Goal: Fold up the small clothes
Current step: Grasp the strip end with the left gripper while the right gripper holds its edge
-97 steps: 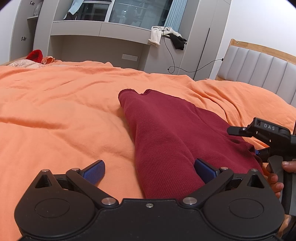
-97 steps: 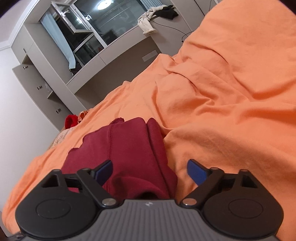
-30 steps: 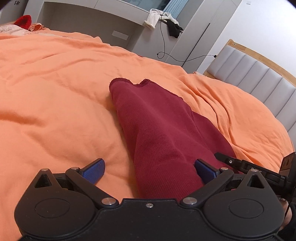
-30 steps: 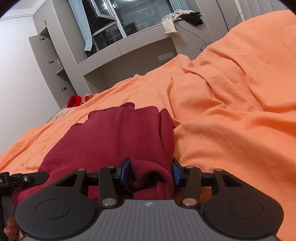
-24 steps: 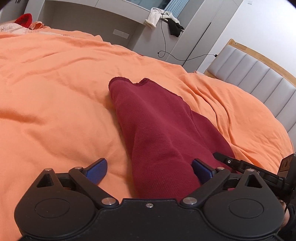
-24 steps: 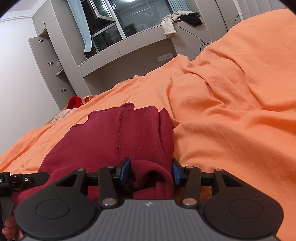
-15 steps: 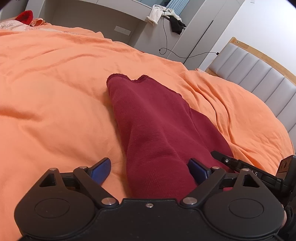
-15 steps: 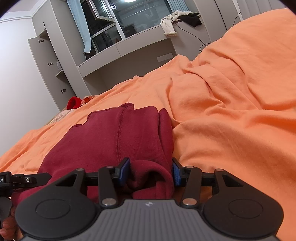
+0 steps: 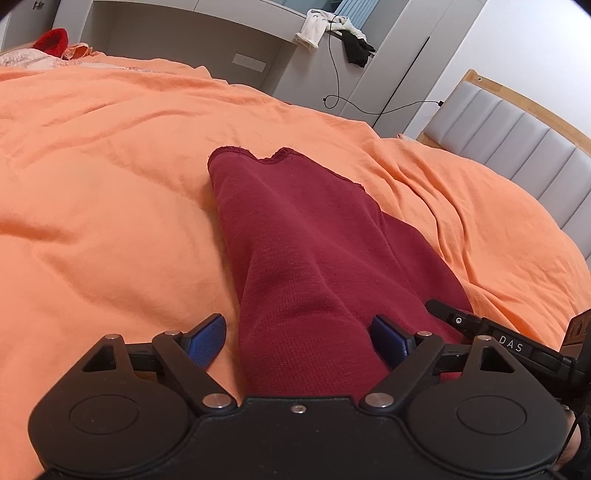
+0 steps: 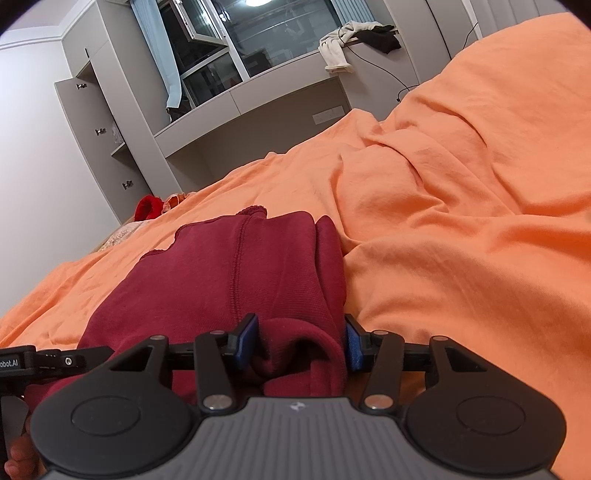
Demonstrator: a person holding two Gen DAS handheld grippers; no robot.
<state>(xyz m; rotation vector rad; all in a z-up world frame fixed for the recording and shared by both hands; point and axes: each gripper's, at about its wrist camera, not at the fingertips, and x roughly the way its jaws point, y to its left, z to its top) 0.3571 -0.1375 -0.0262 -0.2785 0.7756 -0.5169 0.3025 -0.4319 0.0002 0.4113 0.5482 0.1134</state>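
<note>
A dark red knit garment [image 9: 295,236] lies folded lengthwise on the orange bedcover [image 9: 110,192], stretching away from me. My left gripper [image 9: 299,338] is open, its blue pads on either side of the garment's near left end, the cloth bulging between them. My right gripper [image 10: 299,343] is shut on the bunched near right end of the garment [image 10: 229,273]. Each gripper shows at the edge of the other's view, close beside it.
A grey padded headboard [image 9: 517,147] stands at the right. Grey cabinets and a shelf with draped clothes [image 9: 332,33] line the far wall. A red item [image 9: 51,38] lies at the far left corner of the bed. A black cable [image 9: 369,107] hangs by the wall.
My left gripper's fingers have narrowed around the garment's near end and it has moved slightly forward. My right gripper stays clamped on the cloth, with its view tilted slightly.
</note>
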